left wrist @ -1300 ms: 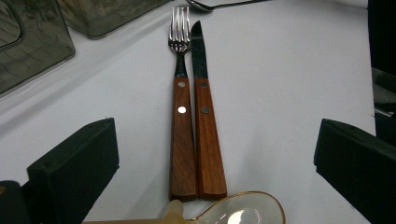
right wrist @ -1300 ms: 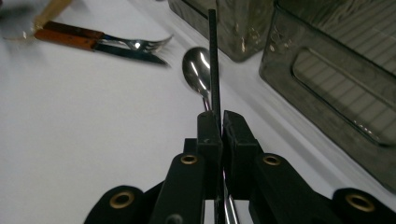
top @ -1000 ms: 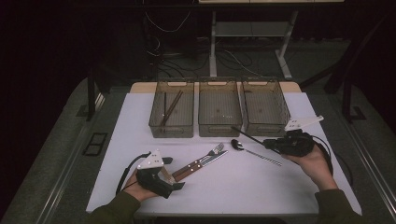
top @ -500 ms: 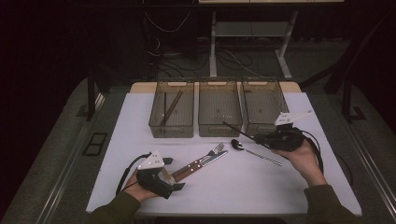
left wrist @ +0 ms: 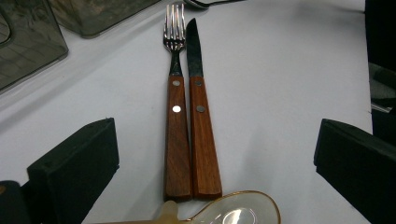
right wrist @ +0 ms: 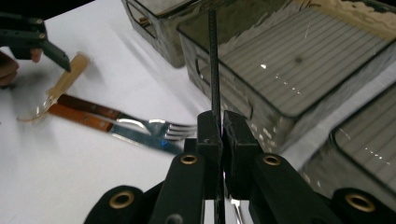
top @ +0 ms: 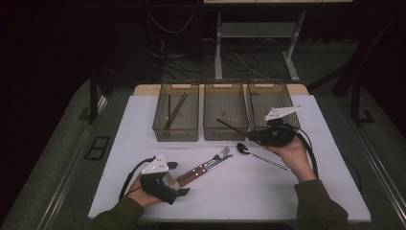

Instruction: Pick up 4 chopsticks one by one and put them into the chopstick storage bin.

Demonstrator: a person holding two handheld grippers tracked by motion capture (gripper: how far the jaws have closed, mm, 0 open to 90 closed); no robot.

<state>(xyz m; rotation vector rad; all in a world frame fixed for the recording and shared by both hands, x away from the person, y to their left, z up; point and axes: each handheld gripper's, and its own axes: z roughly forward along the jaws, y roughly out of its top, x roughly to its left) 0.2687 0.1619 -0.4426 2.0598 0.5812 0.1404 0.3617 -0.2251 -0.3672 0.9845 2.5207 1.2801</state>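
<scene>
High view: the right gripper (top: pixel 253 137), clamped on a dark chopstick (top: pixel 232 127), has moved toward the middle bin (top: pixel 225 132); the stick's tip seems over it. Left gripper (top: pixel 177 178) gapes, unmoved.

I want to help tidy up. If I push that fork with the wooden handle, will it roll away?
Probably not. The fork has a flat-sided wooden handle and lies flat on the table beside the knife, so it would likely slide rather than roll. The metal and wood look stiff, so it shouldn't bend. The smooth tabletop may let it skid easily.
</scene>
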